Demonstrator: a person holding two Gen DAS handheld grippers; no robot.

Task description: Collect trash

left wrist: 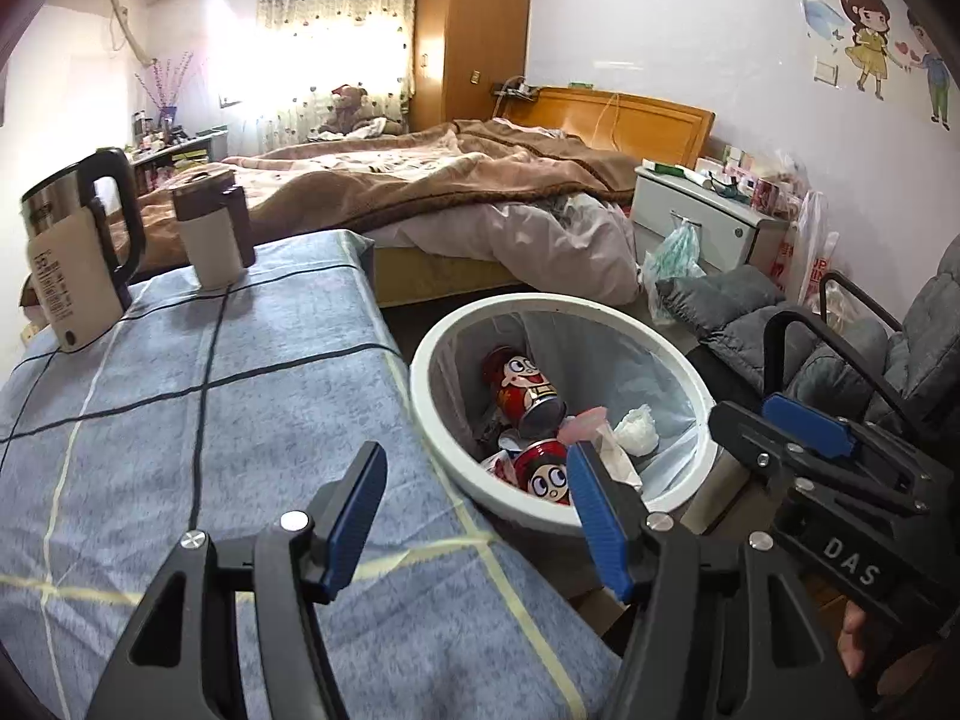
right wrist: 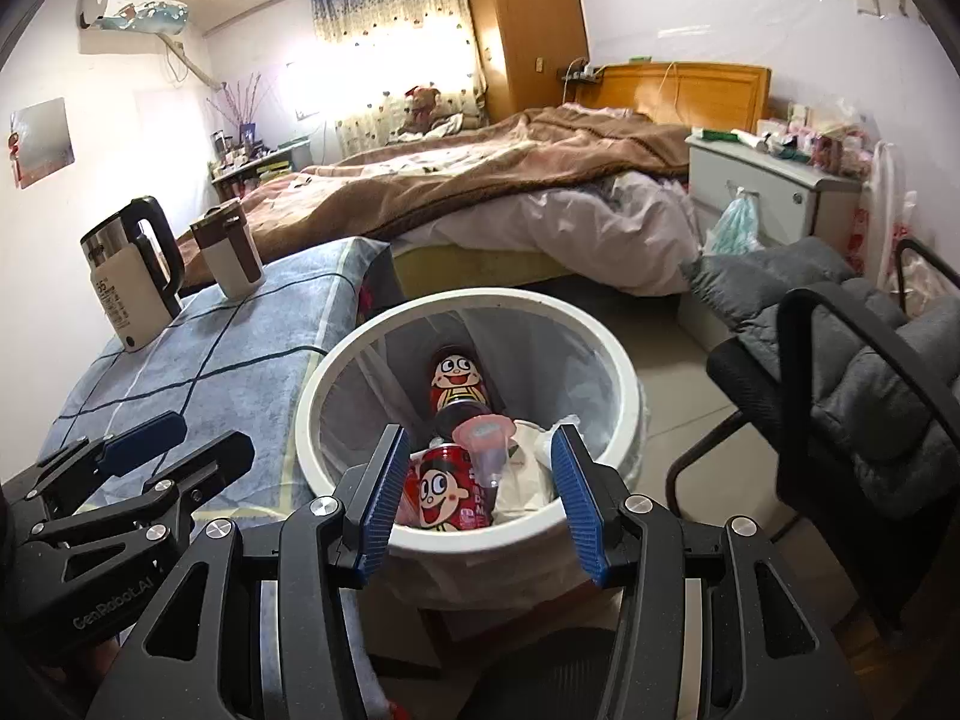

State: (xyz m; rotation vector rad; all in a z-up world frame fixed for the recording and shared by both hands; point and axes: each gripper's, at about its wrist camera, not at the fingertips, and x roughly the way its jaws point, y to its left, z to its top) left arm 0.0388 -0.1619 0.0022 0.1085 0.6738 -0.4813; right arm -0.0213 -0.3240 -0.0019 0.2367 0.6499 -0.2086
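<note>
A bedroom is seen, with a checked blue table point(left wrist: 180, 420) at left. Just right of it a lined white bin point(right wrist: 624, 384) is set, with red cans point(right wrist: 447, 489) and tissue collected inside. The left gripper point(left wrist: 474, 516) and right gripper point(right wrist: 477, 495) are held apart, empty.

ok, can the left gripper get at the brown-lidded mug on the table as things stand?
Probably yes. The left gripper is open and empty, and the blue checked tablecloth between it and the mug is bare; the kettle stands off to one side.
</note>
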